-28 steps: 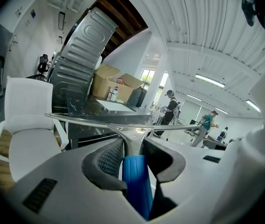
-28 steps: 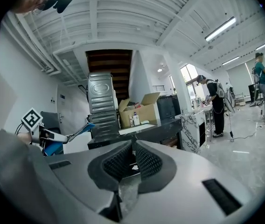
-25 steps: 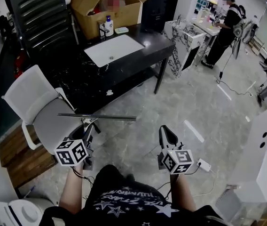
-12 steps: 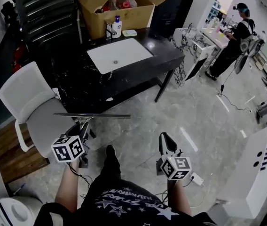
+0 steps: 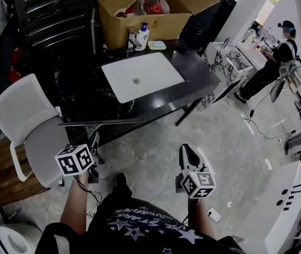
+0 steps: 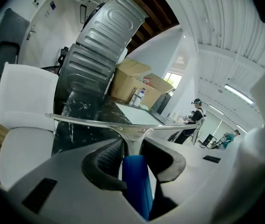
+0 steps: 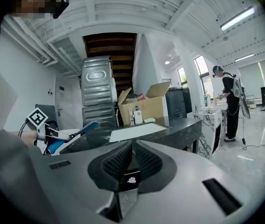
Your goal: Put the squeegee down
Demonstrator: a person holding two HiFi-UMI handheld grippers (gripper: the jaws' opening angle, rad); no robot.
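Black marble-look table [image 5: 198, 74] is filling the upper middle of the head view, w/ a white rectangular sink [image 5: 142, 77] set into its top. Behind it a grey ribbed metal panel [image 5: 55, 9] is standing at the left, and an open cardboard box [image 5: 156, 7] w/ stuff inside is sitting at the table's far edge. White chair [image 5: 20, 118] is standing at the table's left, seat facing the person. A person [image 5: 280, 52] w/ a backpack is working at a counter far off at the upper right.

Squeegee [image 5: 100, 123] is hanging in the air, not set down. Its long metal blade is lying roughly level and crosswise, in front of the table's near edge and just right of the chair seat. Left gripper [image 5: 93, 142] is clamping the squeegee's blue handle between its pads, metal neck sticking out fwd past the jaw tips. Right gripper [image 5: 188, 153] is hovering over the grey floor, apart from the left one. Its jaws are pressed together w/ nothing btwn them.

White pump bottle [image 5: 142, 36] is standing by the sink's far edge, near the box.
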